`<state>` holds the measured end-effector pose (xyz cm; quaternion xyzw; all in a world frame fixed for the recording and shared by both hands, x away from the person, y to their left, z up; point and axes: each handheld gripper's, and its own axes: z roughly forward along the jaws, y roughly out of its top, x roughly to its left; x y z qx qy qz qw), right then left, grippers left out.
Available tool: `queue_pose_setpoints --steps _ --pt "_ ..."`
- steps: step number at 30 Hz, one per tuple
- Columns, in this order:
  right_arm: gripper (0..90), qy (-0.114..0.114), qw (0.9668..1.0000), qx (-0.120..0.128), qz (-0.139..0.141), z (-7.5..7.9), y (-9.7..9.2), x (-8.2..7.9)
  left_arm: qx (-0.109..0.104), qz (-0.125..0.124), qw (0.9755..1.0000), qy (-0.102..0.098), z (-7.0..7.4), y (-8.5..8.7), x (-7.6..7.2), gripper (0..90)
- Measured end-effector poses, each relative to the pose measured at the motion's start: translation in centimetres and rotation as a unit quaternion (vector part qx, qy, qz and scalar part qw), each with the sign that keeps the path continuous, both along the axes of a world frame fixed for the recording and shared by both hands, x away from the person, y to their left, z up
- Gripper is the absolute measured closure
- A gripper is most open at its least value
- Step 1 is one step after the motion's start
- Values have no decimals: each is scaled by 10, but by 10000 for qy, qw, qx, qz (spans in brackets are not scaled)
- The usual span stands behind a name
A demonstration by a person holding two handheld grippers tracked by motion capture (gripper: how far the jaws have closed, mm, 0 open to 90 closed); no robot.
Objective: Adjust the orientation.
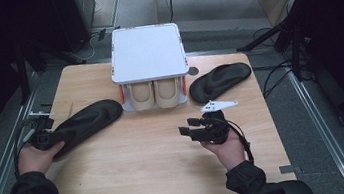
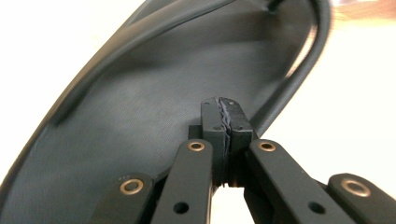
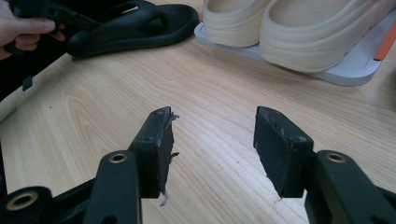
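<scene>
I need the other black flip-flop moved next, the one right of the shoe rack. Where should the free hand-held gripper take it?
Grip the black flip-flop at its near sole edge by the heel, coming from the person's side with the open right hand-held gripper. It lies flat, so the thin rim suits the jaws, and that end lies nearest.

Black flip-flop (image 1: 87,120) lies flat at table's left edge.
</scene>
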<state>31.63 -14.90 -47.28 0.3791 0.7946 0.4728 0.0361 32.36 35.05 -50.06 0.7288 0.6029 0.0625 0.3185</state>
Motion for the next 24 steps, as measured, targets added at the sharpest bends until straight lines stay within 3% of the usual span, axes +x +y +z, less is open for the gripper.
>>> queue_pose_setpoints --steps 7,11,18,24 --pt "481 2 10000 15 -16 1 -1 0 -34 -183 9998 14 0 -14 -12 899" --pt "481 -6 10000 18 -8 1 -1 0 -211 -344 9992 -5 -2 -21 -17 898" --pt "481 -31 10000 -3 38 2 1 -2 -232 -505 9985 -12 -2 -32 -22 898" --pt "481 -30 10000 3 16 2 1 -2 -103 -421 9985 -334 9 -28 -24 811"
